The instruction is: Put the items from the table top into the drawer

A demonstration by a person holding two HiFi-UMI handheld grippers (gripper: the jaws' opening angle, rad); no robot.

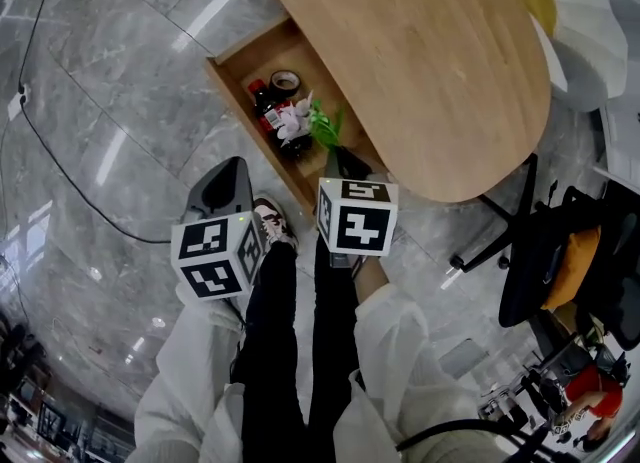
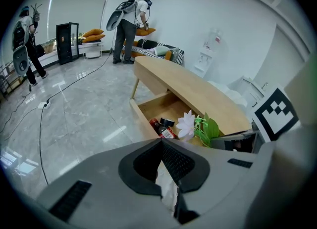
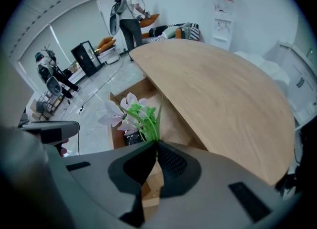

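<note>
Just beyond the right claw's tips: a flower held by its stem at the open drawer.

The right claw (image 3: 157, 143) is pinched almost shut on the green stems of the flower (image 3: 126, 112). Gripping it low likely spares the petals while the blooms go in first. Whether the flower already rests on the floor of the drawer (image 1: 235, 61) I cannot tell. Further ahead lie one bottle (image 1: 263, 101) and one tape roll (image 1: 286, 81). Beside the right claw and short of the drawer, the left claw (image 2: 161, 140) is closed and empty, probably just kept clear. The table top (image 1: 420, 51) at the right claw's right looks bare, so there are three items in all.
</note>
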